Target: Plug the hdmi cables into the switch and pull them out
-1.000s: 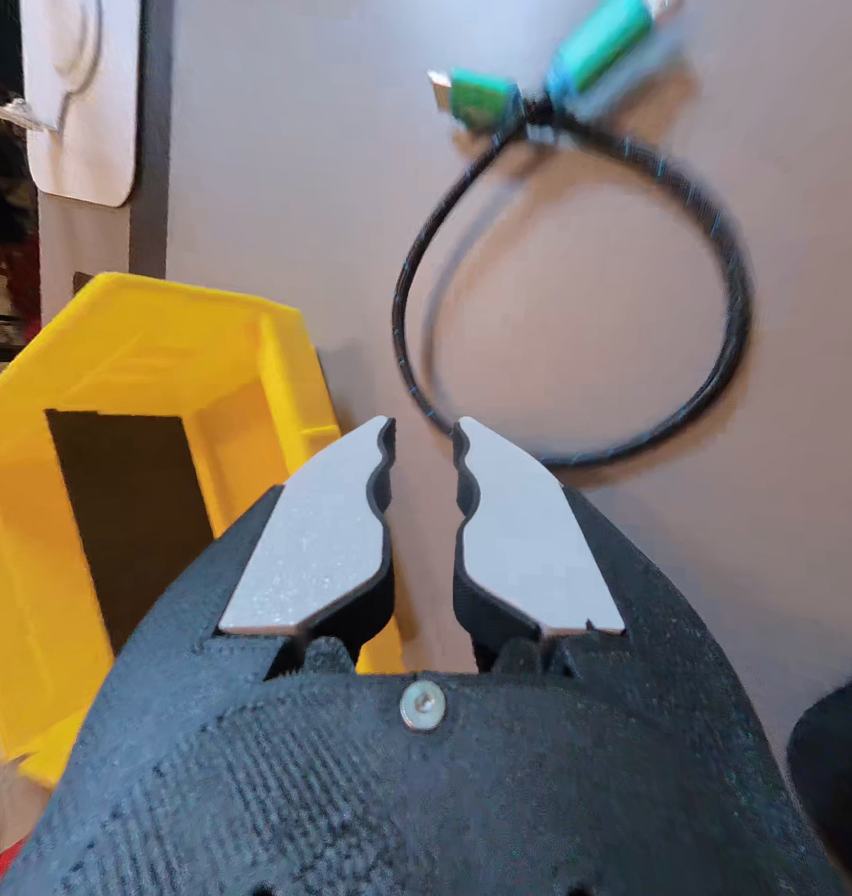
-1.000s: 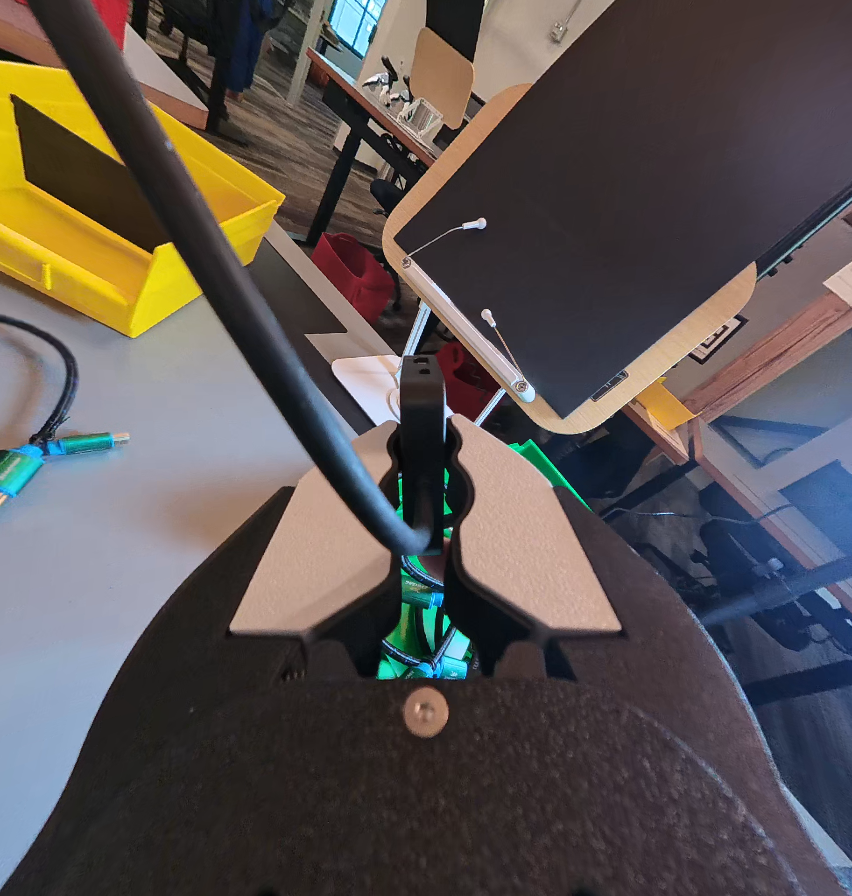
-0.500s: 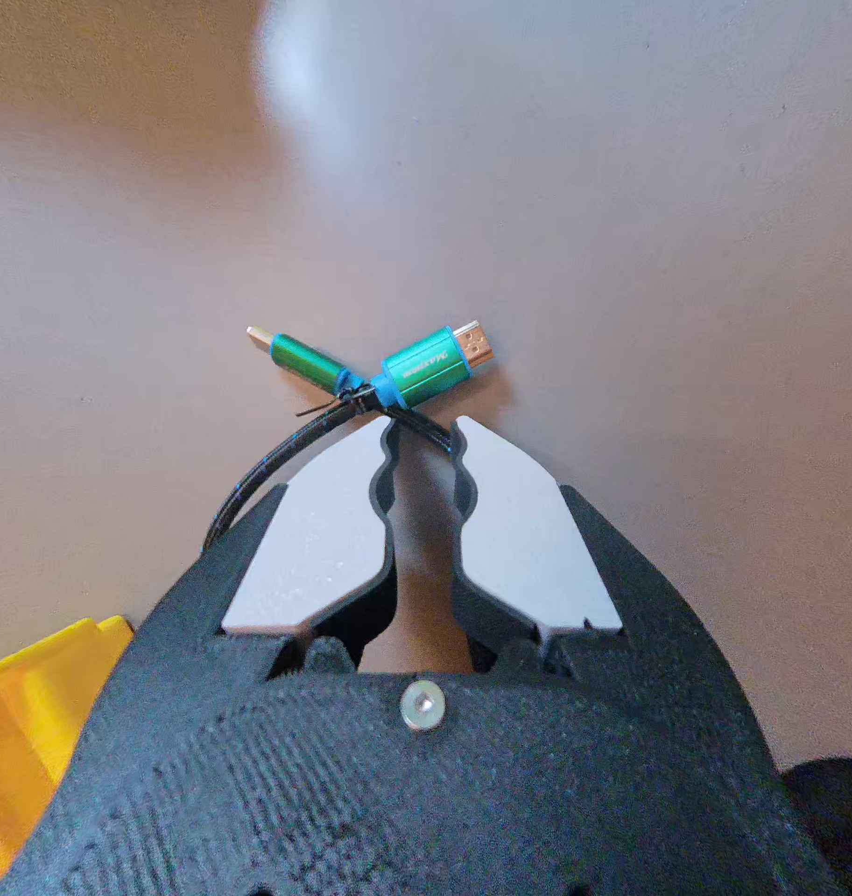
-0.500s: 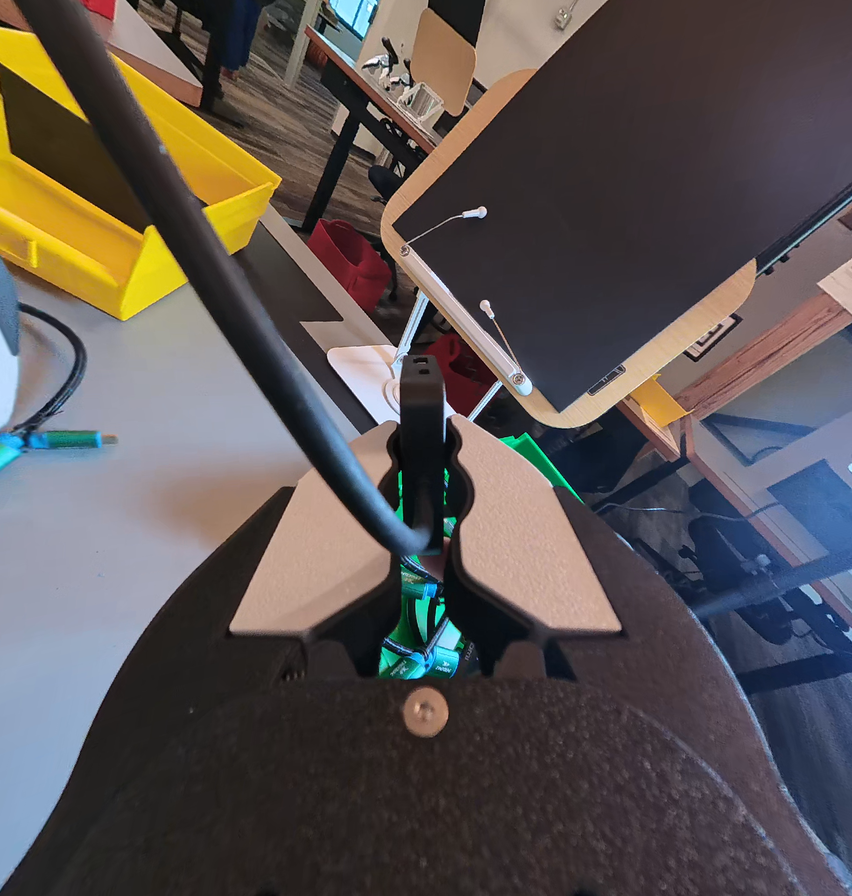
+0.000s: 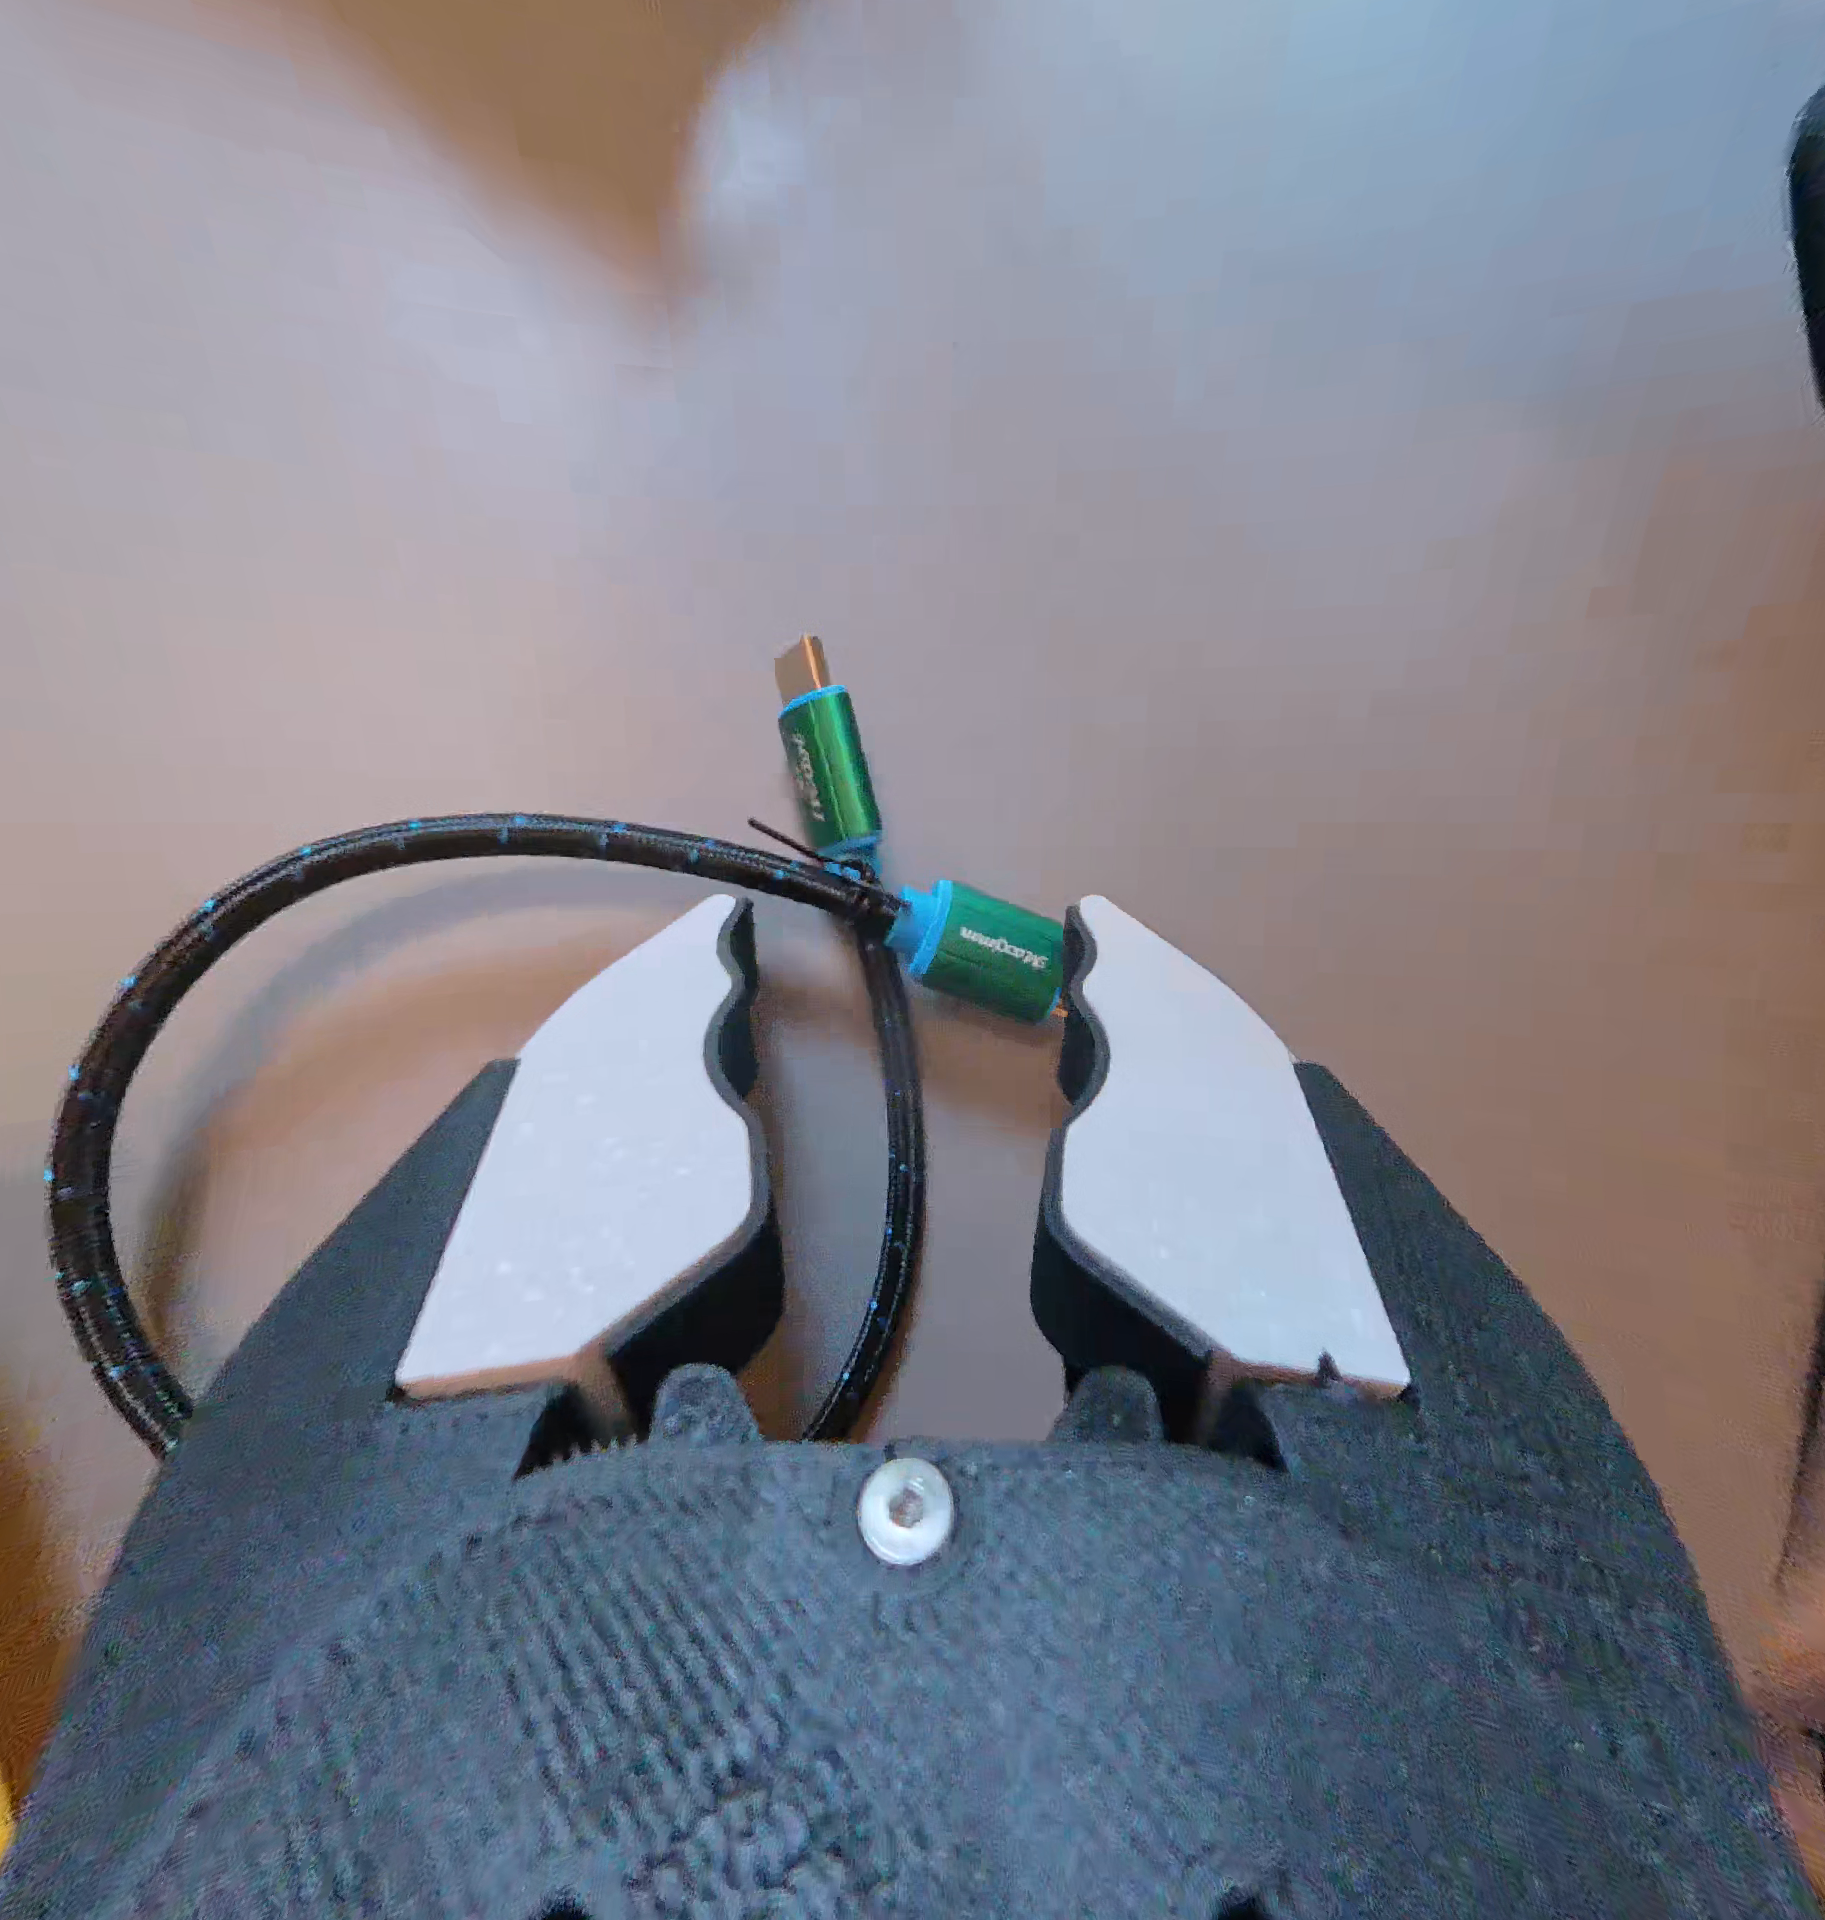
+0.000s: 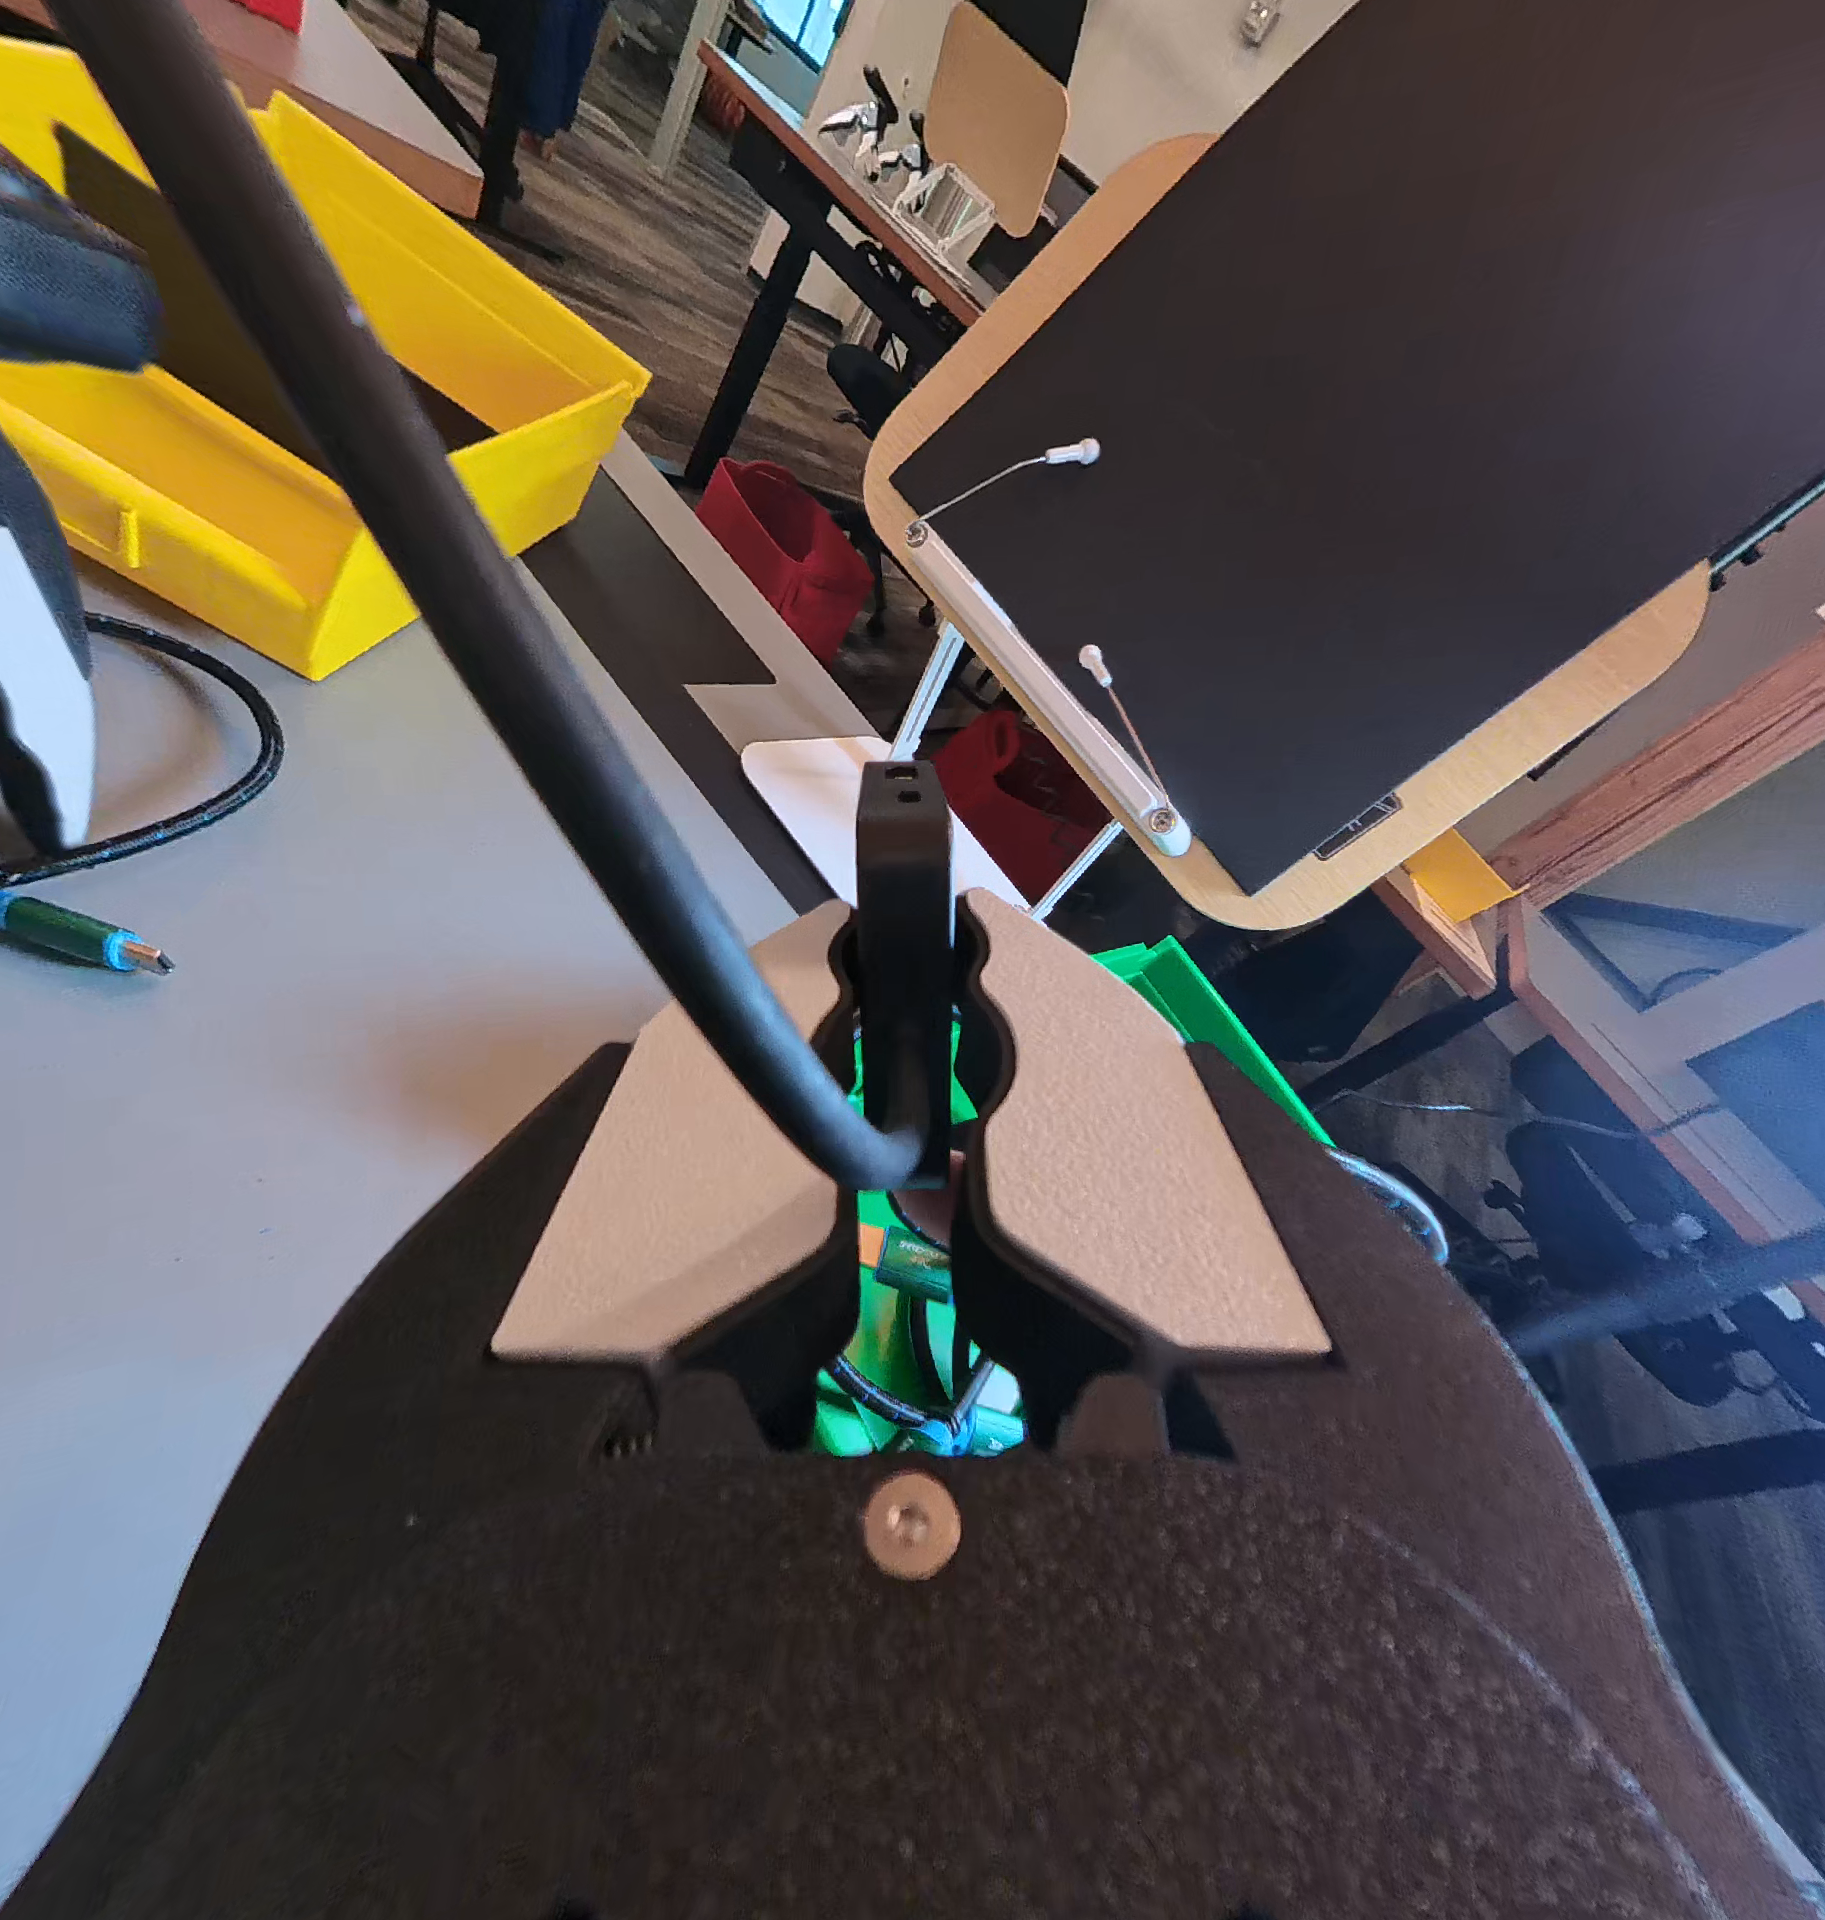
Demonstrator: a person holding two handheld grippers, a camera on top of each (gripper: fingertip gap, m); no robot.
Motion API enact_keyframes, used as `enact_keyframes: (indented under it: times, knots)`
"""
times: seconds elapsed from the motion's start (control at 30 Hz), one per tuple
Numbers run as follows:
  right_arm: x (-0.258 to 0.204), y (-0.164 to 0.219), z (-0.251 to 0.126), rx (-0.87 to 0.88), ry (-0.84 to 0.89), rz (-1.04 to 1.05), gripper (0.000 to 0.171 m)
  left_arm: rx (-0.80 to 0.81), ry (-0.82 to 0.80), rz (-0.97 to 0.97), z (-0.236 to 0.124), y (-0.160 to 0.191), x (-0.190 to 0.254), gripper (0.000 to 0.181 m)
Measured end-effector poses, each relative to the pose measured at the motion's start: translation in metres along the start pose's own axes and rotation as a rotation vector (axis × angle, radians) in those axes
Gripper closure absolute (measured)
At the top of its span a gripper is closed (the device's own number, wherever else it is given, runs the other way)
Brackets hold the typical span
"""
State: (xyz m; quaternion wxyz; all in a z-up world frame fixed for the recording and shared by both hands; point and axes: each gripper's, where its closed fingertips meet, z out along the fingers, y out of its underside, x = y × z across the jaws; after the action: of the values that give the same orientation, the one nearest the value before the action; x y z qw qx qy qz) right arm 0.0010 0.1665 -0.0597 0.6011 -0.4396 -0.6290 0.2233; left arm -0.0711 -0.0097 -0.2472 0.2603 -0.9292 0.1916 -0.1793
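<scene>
Left gripper (image 5: 908, 966) spread wide over the worktop (image 5: 1303, 520), nearer green plug (image 5: 986, 961) lying crosswise between the fingers, tip touching the 3 o'clock one; right gripper (image 6: 903, 935), farther off, clamped on the black switch (image 6: 900, 883).

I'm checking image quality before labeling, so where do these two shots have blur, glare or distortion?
Left wrist view: the green plugs and braided cable are sharp; the table has a pale glare patch at the top; the edges are smeared. Right wrist view: the switch in the right tool is crisp, the far-left edge blurs, and wide-angle distortion bends the black cord.
</scene>
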Motion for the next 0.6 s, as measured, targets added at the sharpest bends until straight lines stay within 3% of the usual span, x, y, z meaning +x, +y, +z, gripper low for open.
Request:
enact_keyframes:
  times: [0.13, 0.3, 0.47, 0.6]
  knots:
    - [0.003, 0.002, -0.001, -0.007, 0.008, -0.005, 0.156, -0.036, -0.039, 0.005, 0.01, -0.005, -0.006, 0.135]
    - [0.006, 0.001, -0.002, 0.009, 0.005, 0.023, 0.156, -0.094, -0.184, 0.161, 0.019, -0.014, -0.016, 0.155]
    - [0.005, -0.003, -0.005, 0.018, 0.012, 0.003, 0.156, -0.098, -0.203, 0.33, 0.026, -0.024, -0.009, 0.161]
    - [0.007, -0.004, -0.005, 0.052, 0.027, -0.023, 0.157, -0.069, -0.372, 0.468, 0.013, -0.039, -0.02, 0.164]
